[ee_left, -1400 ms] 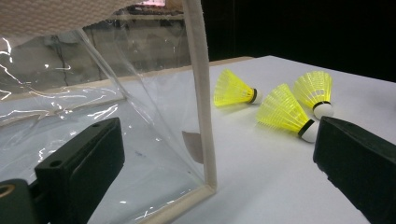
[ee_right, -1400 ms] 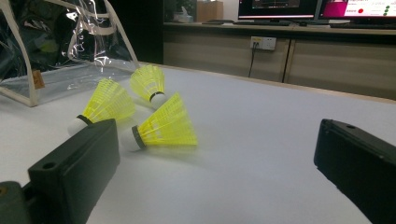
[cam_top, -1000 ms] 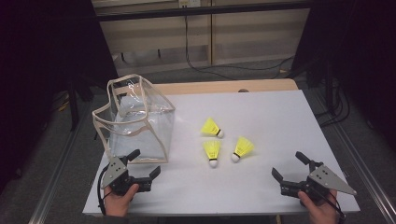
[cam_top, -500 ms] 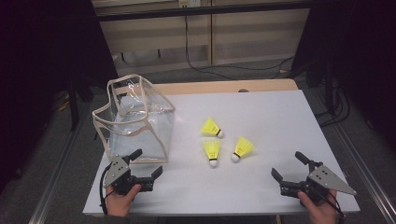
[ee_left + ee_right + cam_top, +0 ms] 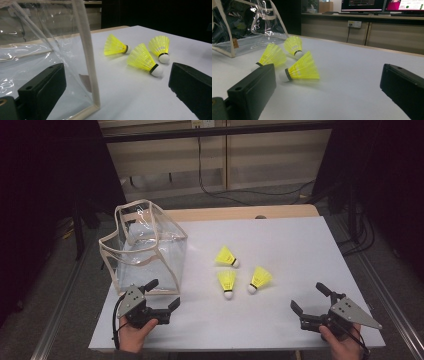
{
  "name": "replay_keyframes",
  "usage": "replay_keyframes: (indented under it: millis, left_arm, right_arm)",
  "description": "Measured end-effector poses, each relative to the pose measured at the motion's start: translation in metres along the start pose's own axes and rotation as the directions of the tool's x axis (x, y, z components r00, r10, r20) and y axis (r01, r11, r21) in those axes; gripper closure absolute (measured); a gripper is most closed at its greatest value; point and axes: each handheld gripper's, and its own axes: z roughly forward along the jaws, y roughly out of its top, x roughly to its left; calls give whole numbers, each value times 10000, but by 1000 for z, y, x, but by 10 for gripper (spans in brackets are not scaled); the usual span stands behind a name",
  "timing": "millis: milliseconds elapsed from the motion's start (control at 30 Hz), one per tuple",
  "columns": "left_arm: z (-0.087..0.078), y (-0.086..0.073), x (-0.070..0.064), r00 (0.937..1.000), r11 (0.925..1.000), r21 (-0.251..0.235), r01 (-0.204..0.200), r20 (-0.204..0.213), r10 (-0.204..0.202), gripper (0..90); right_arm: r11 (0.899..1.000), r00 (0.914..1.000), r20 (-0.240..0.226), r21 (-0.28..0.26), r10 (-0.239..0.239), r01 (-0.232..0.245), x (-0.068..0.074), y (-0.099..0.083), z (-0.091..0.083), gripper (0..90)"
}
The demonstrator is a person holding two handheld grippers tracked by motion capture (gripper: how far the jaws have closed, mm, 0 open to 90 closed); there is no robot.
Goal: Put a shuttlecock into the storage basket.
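**Shuttlecocks wait, nothing picked up yet**

Three yellow shuttlecocks (image 5: 227,281) lie close together mid-worktop (image 5: 300,245), just right of a clear bag (image 5: 142,247) standing open-topped. The left tool (image 5: 162,297) sits by the bag's near corner, the right tool (image 5: 307,302) at the near right edge; both gape wide, holding nothing. This looks like the start: next, one tool must reach to a shuttlecock and close on it.

My left tongs (image 5: 163,295) sit low at the near left, their 2 jaws spread wide, gripping nothing. My right tongs (image 5: 309,297) sit low at the near right, jaws equally wide, my hand (image 5: 341,346) behind them.
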Motion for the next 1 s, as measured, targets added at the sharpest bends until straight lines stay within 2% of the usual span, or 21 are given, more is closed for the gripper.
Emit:
replay_keyframes:
  millis: [167,433,567,1000]
  left_arm:
    - [5,3,-7,9996,10000,80,-18,281,15,12]
    - [13,6,-14,9987,9996,277,88,498,-102,12]
    - [15,7,-16,9984,9990,445,-68,570,42,13]
    - [23,9,-23,9975,9978,666,-12,700,-35,14]
  right_arm:
    - [10000,10000,9,20,46,-46,0,0,-1,3]
    - [9999,9999,-11,-44,113,-113,-1,0,-1,4]
    - [10000,9999,-73,-31,75,-76,0,1,-1,5]
    - [10000,10000,-78,-40,62,-62,1,1,-1,7]
